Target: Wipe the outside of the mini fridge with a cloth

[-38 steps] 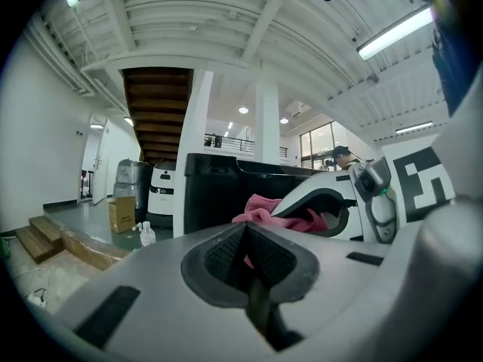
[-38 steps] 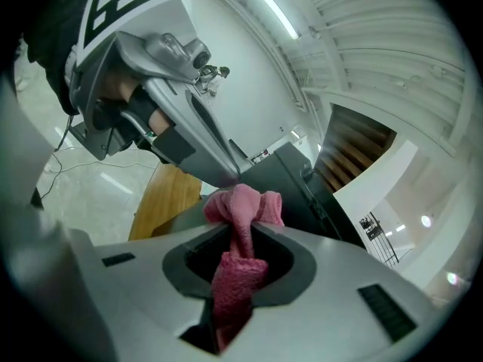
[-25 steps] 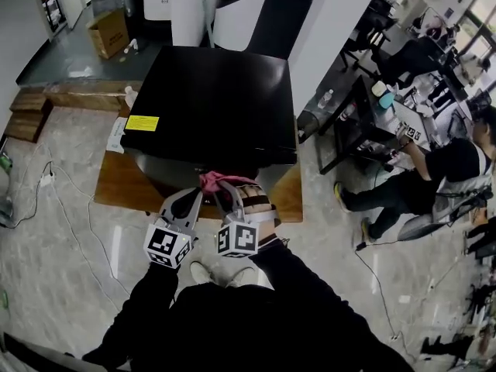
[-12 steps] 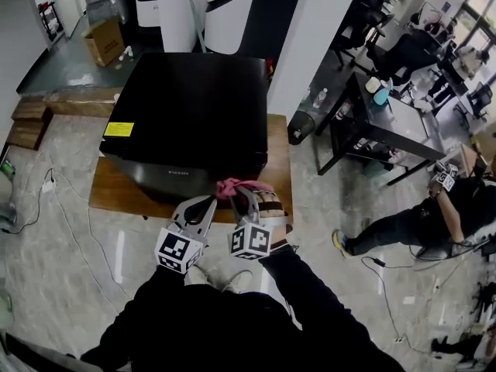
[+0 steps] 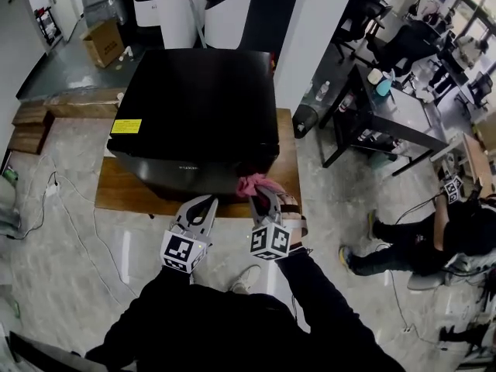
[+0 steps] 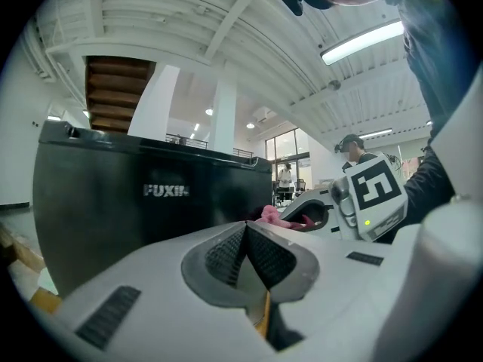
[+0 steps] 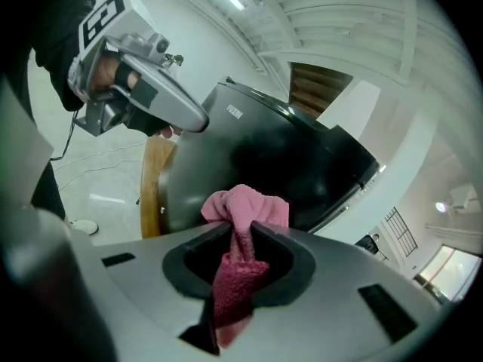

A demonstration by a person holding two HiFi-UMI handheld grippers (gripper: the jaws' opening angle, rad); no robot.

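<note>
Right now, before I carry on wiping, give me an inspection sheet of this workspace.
Surface: wooden platform on a glossy tiled floor; it bears the fridge.
Job's things: black mini fridge, door shut, yellow label on top; pink cloth at the fridge's front right corner.
Clutter: cardboard box on the floor behind the fridge.
Grippers: left gripper jaws together, nothing between them, beside the fridge front; right gripper clamped on the cloth.
Cables: white cord trailing over the floor at left.
Surroundings: seated person at right; desk with bottles; white pillar.
</note>
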